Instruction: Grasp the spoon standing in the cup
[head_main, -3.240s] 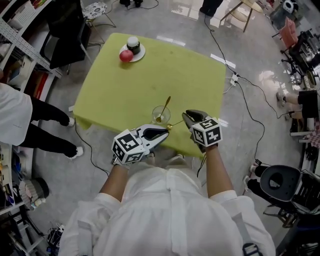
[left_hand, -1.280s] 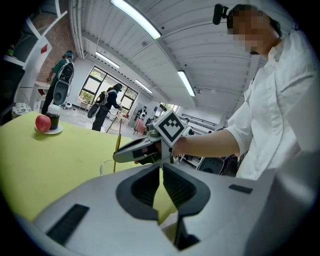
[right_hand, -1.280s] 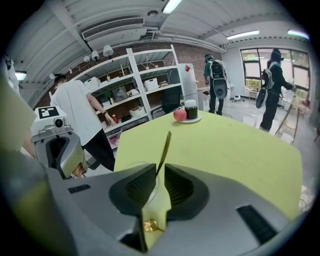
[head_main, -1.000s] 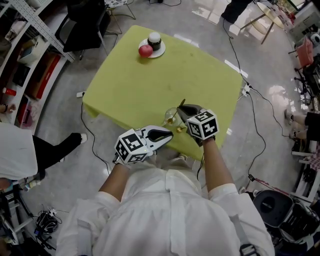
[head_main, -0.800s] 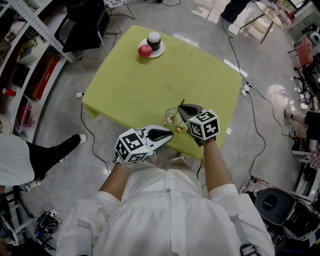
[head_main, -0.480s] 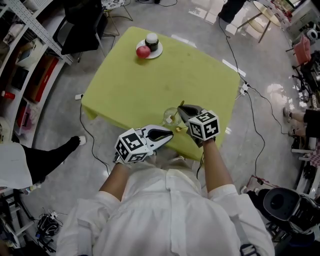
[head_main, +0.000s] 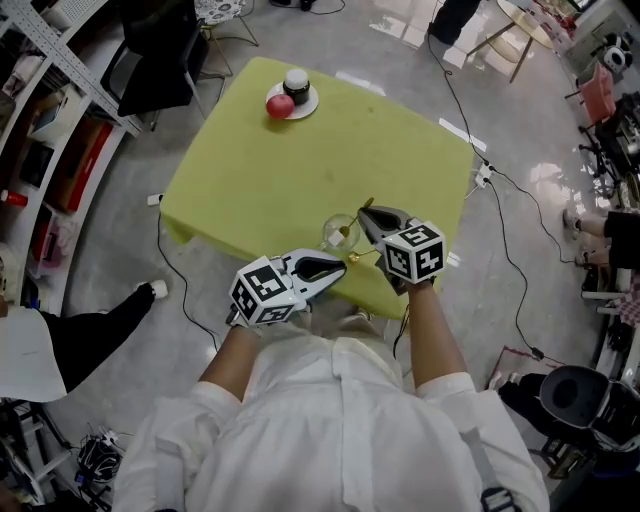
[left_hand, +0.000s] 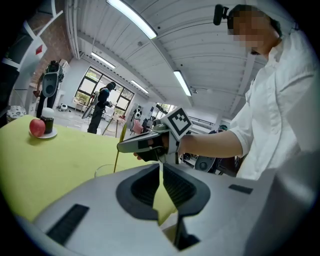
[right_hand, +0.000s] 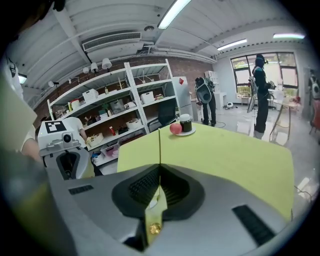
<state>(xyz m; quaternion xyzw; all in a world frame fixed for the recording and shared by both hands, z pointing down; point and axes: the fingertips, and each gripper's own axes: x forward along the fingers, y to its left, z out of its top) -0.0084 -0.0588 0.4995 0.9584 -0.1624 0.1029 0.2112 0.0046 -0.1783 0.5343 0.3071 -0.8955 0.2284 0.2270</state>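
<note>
The right gripper (head_main: 370, 214) is pinching the spoon (left_hand: 119, 147). Its jaws are pressed onto the thin gold handle, high above the rim of the cup (head_main: 336, 234). The spoon's bowl sits inside this clear cup, near the front edge of the table (head_main: 300, 170), toward its right front corner. The handle stands nearly upright with a slight lean, so drawing it free looks like a pull along that axis, straight up out of the cup. The left gripper (head_main: 338, 266) is at the front edge beside the cup, jaws together on nothing. At the far left corner, a plate (head_main: 305, 103) holds a red apple (head_main: 278, 106) and a dark jar (head_main: 295, 82).
</note>
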